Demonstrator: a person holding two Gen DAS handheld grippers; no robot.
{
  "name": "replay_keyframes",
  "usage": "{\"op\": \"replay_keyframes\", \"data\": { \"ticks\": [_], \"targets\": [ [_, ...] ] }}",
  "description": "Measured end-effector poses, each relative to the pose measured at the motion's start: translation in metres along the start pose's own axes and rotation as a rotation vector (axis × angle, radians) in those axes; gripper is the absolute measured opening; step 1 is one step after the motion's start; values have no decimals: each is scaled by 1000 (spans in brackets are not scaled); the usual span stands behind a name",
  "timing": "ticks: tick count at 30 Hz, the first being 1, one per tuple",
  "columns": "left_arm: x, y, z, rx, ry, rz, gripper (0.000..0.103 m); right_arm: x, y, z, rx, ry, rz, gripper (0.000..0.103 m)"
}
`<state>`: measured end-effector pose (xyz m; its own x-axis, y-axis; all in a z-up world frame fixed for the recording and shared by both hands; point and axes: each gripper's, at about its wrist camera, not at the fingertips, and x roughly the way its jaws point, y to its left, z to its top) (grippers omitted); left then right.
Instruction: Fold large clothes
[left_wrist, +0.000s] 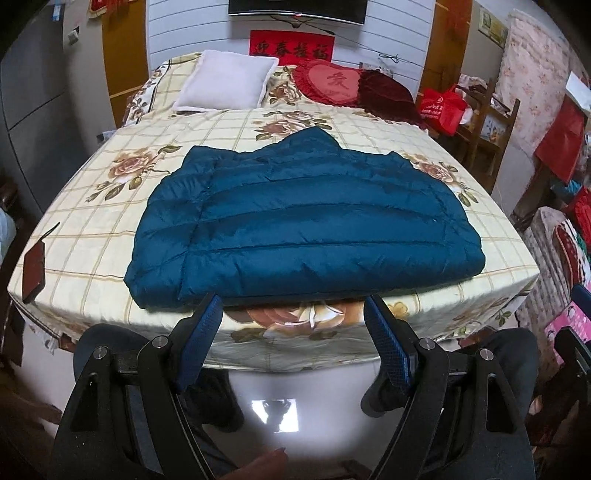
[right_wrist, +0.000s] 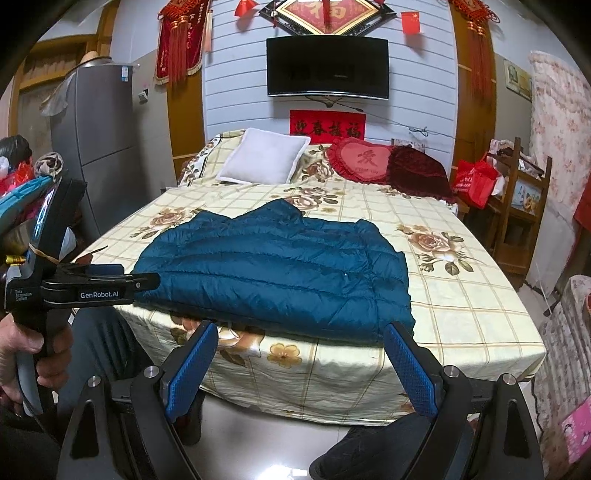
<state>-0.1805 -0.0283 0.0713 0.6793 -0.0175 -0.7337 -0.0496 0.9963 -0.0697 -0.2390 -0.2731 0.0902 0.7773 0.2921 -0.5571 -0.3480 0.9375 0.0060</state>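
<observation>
Plainly, the teal-blue quilted puffer jacket (left_wrist: 306, 218) lies flat on the bed (left_wrist: 92, 236), which is covered in a cream checked sheet printed with brown roses; the jacket sits toward the foot end, its hem close to the near edge and its collar pointing at the headboard wall, with one sleeve folded in along its left side as the left wrist view shows it. At the far end of the bed rest a white square pillow (left_wrist: 225, 81), a red heart-shaped cushion (left_wrist: 332, 83) and, touching it, a dark maroon velvet cushion (left_wrist: 388, 92). A flat dark reddish-brown object (left_wrist: 33, 271) lies at the near left corner of the sheet. On the wall above hang a black flat screen (right_wrist: 327, 68) and a red banner with dark characters (right_wrist: 327, 123). The left gripper (left_wrist: 293, 325) hangs just short of the jacket's hem, its blue-padded jaws standing wide with nothing between them. The right gripper (right_wrist: 299, 350) is likewise spread wide and empty, held off the foot of the bed, below the jacket's hem. In the right wrist view the left gripper appears from the side at the left edge, held by the person's left hand (right_wrist: 35, 354).
</observation>
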Motion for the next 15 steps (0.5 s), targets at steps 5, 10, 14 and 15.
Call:
{"op": "replay_keyframes", "data": {
  "ticks": [5, 10, 14, 15],
  "targets": [
    [0, -2, -1, 2, 5, -3, 79, 0, -1, 1, 3, 1, 4, 89],
    [-1, -4, -3, 5, -1, -15, 79, 1, -2, 1, 1, 0, 6, 89],
    [-4, -6, -5, 10, -17, -21, 79, 1, -1, 0, 3, 0, 7, 89],
    [-4, -6, -6, 11, -18, -22, 79, 1, -1, 0, 4, 0, 7, 89]
  ]
}}
